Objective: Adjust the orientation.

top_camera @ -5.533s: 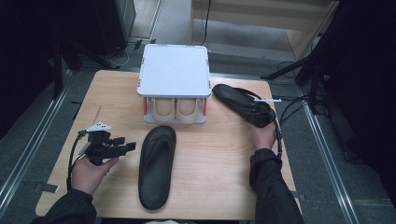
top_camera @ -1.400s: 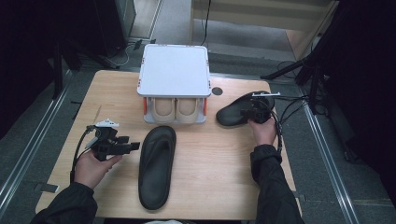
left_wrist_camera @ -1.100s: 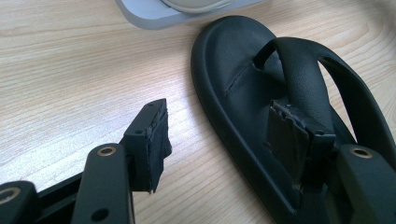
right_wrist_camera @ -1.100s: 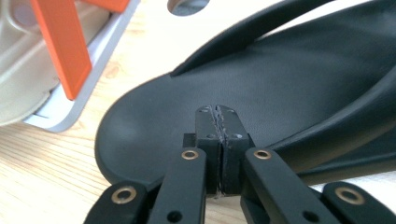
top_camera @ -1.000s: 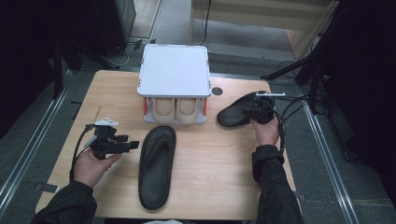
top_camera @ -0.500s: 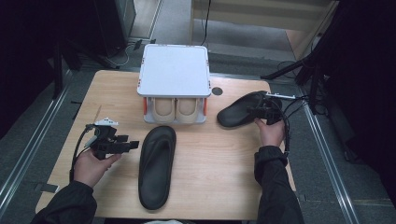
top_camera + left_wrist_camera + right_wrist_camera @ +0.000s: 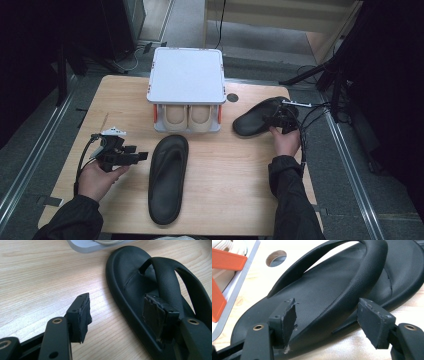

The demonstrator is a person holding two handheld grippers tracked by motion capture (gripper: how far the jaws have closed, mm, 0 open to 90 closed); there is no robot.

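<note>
Two black flip-flop sandals lie on the wooden table. One sandal [image 7: 167,177] lies lengthwise at the centre, toe toward the rack. My left gripper [image 7: 140,156] hovers just left of it, open; in the left gripper view [image 7: 117,315] one jaw overlaps the sandal's rim [image 7: 130,272] and the other is over bare wood. The second sandal [image 7: 257,117] lies right of the rack. My right gripper [image 7: 274,120] stands open at its near side, and its jaws [image 7: 328,320] straddle the strap and sole edge [image 7: 324,290] without pinching them.
A white-topped shoe rack [image 7: 186,75] with orange struts [image 7: 227,262] stands at the table's back centre, holding beige shoes [image 7: 189,116]. A round hole [image 7: 232,97] sits in the tabletop beside it. Cables trail off the right edge [image 7: 320,112]. Bare wood lies front right.
The right sandal was carried from the far right edge to beside the rack and turned. My right gripper's hand has since shifted slightly right. The left gripper edged toward the centre sandal.
</note>
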